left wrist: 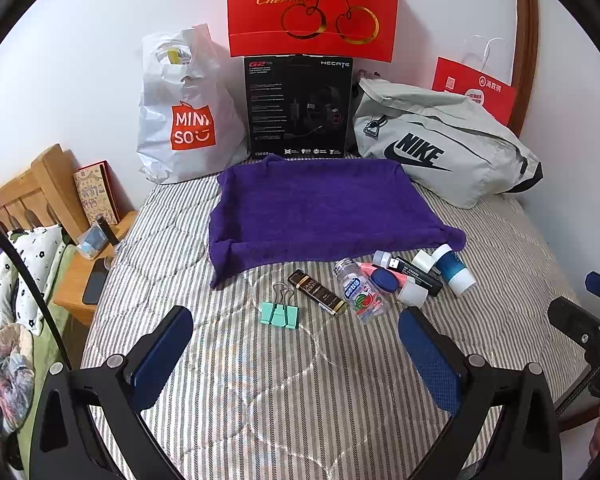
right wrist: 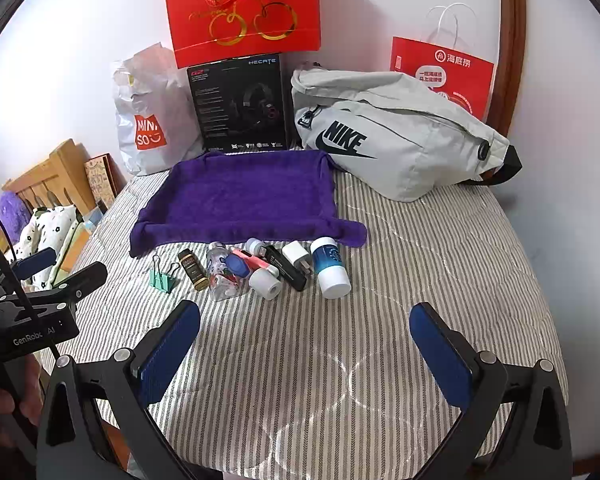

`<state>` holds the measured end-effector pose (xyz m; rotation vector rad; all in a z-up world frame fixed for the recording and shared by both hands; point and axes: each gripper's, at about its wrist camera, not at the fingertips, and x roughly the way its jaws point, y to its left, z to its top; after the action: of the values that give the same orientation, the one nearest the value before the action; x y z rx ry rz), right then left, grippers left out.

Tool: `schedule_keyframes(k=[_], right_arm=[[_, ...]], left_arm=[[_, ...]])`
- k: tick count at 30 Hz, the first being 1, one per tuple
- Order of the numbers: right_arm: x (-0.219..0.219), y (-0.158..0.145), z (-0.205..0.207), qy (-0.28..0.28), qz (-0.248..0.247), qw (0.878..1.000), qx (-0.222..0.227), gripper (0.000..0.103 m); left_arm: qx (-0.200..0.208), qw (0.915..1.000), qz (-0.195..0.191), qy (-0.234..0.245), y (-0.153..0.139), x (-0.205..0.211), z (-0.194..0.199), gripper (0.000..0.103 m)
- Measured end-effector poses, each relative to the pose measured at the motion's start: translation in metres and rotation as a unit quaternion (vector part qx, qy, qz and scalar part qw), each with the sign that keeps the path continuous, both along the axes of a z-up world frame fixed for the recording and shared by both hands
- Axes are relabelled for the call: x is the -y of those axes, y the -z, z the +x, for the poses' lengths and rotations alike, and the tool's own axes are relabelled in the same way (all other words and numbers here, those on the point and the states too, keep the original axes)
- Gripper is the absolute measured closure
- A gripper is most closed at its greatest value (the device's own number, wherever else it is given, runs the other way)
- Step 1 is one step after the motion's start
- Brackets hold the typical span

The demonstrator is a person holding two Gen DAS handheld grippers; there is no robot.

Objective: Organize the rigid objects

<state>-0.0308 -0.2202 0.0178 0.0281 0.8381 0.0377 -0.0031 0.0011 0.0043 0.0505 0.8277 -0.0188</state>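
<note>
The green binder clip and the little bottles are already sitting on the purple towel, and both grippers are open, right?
Not quite. The mint-green metal binder clip and small plastic bottles lie on the striped bedcover, in front of the purple towel, as the left wrist view shows. Both grippers are open.

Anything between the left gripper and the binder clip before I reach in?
No. In the left wrist view, only bare striped bedding lies between the open left gripper and the green binder clip; the brown stick sits beside the clip, off that line.
</note>
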Motion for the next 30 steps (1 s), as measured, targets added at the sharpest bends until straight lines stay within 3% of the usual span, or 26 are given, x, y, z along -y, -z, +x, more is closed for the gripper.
schedule_keyframes(k=[19,30], right_arm=[[0.007,0.005,0.007,0.005,0.004,1.0,-0.007,0.0],[0.018,0.024,0.026,0.012,0.018,0.999,-0.03,0.0]], left_arm=[[0.015,0.9999,-0.002,-0.009,0.015,-0.007,0.014,0.0],[-0.017,0.9999,-0.002,0.001,0.068,-0.025,0.05,0.0]])
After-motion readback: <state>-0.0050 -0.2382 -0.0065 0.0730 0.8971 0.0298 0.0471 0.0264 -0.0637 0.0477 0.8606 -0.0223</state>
